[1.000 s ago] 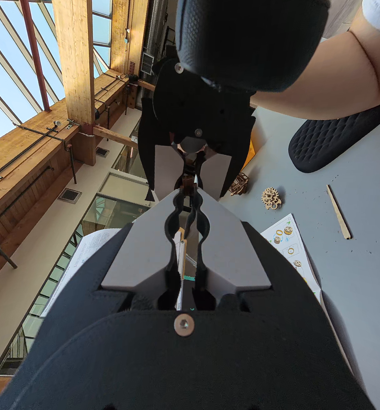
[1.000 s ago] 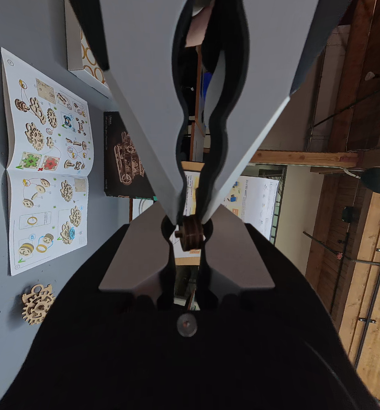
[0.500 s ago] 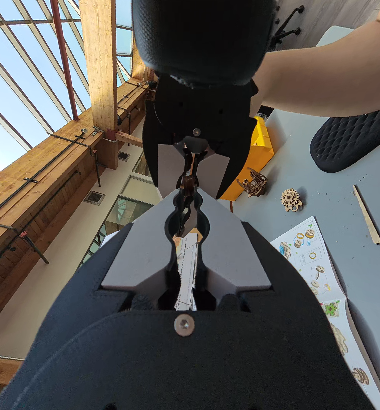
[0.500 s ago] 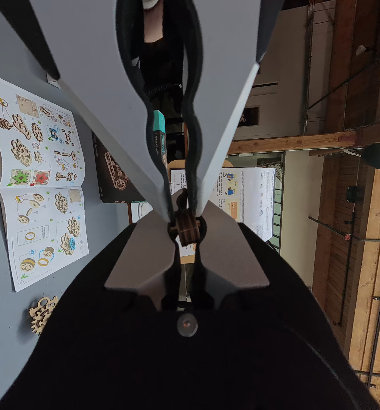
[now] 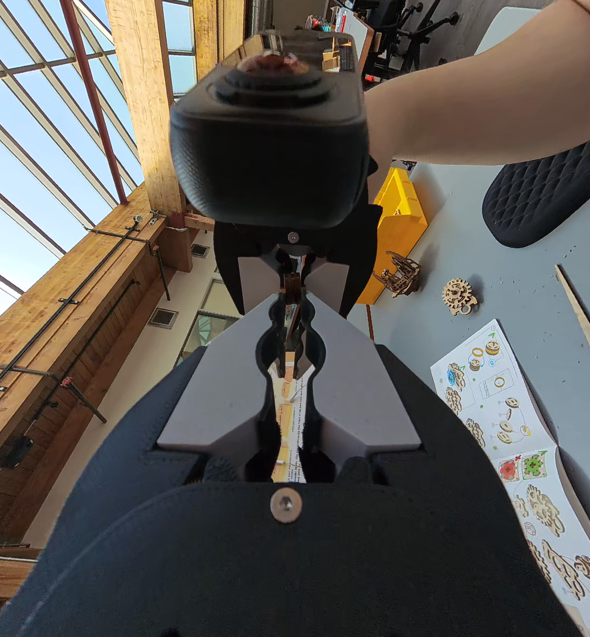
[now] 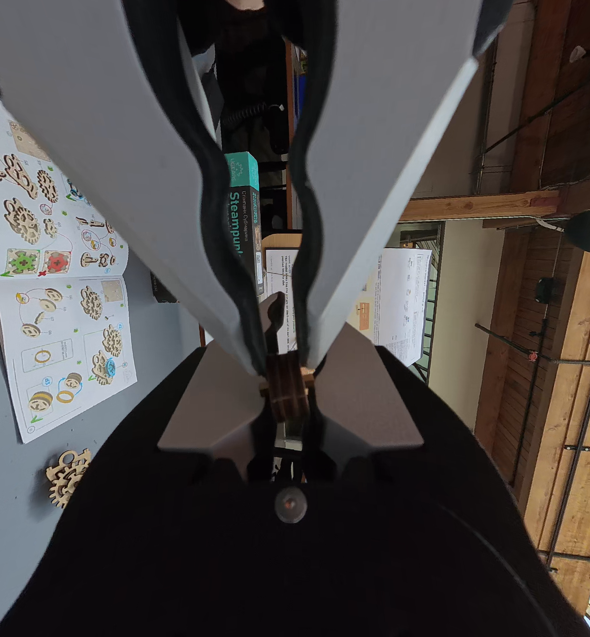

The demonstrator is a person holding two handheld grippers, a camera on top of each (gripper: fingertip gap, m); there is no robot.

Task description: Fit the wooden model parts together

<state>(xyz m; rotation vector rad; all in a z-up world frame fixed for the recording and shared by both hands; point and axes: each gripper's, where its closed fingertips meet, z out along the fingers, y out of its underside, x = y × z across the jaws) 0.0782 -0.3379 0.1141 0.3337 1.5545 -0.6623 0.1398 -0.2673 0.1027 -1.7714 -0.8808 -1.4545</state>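
My right gripper [image 6: 288,377] is shut on a small layered wooden wheel [image 6: 286,393] with pegs sticking out of its sides. My left gripper [image 6: 281,362] comes in from above, tip to tip with it, and its fingertips [image 6: 257,365] rest against the wheel. A thin dark wooden piece [image 6: 274,317] sits between the left jaws, its end at the wheel. In the left wrist view my left gripper [image 5: 291,299] is nearly closed on this piece [image 5: 288,344]. The right gripper [image 5: 292,275] faces it with the wheel [image 5: 292,286] between the tips.
On the grey table [image 5: 528,293] lie an open instruction booklet [image 5: 493,413] [image 6: 55,310], a wooden gear assembly [image 5: 457,300] [image 6: 66,475], a wooden stick [image 5: 579,310], a small wooden model [image 5: 398,275], a yellow bin [image 5: 397,220] and a black cushion [image 5: 545,193]. A teal-and-black box [image 6: 243,220] stands behind. Spacing between my two grippers at the tips: around 9 cm.
Both grippers stayed tip to tip while swinging together. The right gripper tilted, so its camera lens now shows. The wheel looks closer in the right wrist view, and the left jaws stand slightly wider.
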